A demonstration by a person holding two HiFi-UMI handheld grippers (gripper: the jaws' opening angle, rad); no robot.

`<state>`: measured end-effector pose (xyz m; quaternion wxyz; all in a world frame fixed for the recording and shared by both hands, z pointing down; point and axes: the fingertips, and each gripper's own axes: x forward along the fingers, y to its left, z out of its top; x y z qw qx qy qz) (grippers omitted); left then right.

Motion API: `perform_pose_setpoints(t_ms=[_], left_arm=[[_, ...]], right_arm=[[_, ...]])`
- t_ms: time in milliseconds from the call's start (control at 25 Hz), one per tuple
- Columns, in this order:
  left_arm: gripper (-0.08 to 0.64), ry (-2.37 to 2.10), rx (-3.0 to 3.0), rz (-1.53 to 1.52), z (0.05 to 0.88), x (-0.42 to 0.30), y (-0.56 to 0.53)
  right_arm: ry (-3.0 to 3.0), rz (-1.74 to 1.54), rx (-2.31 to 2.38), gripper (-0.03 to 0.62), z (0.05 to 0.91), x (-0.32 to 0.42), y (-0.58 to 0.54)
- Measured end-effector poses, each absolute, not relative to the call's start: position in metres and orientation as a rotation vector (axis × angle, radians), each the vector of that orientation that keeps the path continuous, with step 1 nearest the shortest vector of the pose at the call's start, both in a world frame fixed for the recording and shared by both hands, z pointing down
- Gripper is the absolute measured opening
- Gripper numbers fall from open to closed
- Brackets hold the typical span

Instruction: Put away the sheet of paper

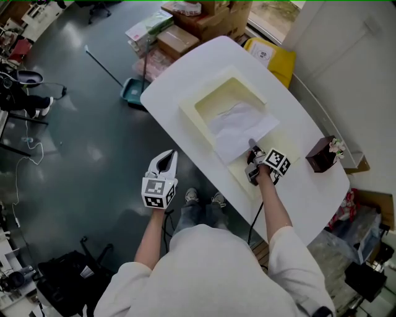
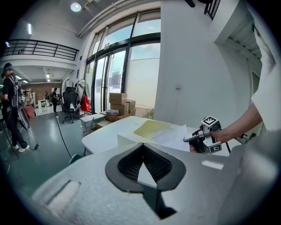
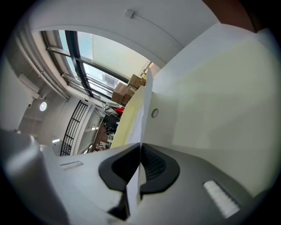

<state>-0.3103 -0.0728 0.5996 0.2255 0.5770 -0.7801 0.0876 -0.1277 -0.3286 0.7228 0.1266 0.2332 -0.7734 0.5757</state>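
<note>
Pinching the sheet of paper (image 1: pixel 238 127) by its near corner, our right gripper (image 1: pixel 252 147) has its jaws closed tight on the thin edge. In the right gripper view the paper (image 3: pixel 141 123) runs edge-on from between the pads of the right gripper (image 3: pixel 140 145) straight out ahead of the tips. Ahead of those jaws the sheet spreads out flat, partly over the hollow of the cream box (image 1: pixel 192 114) and partly over its near rim. Under the jaws lies the flat cream part of the box, which sits on the white table (image 1: pixel 179 80).

Our left gripper (image 1: pixel 171 153) hangs off the table's edge, over the grey floor (image 1: pixel 80 142), well to the left of the right jaws. Its jaws are together at the tips and we see nothing between them in the left gripper view (image 2: pixel 142 145). Ahead of these jaws, and a little to their right, we see the table (image 2: pixel 105 134), the box (image 2: pixel 149 128), the paper (image 2: pixel 173 137) and the right gripper (image 2: pixel 186 139) clamped on it.

To the right of the right jaws, a small dark brown pot (image 1: pixel 322 155) with flowers stands near the table's edge. Far ahead of both pairs of jaws, beyond the table, cardboard boxes (image 1: pixel 204 18) are stacked on the floor.
</note>
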Motion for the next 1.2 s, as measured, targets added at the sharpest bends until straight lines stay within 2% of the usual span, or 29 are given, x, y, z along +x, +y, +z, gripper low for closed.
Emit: perform_pose_setpoints(t_ms=[1200], left_arm=[[0.006,-2.194,1.460,0.254,0.606,-0.352,-0.033]], right_arm=[[-2.236,1.707,0.587,0.002,0.730,-0.249,-0.348]])
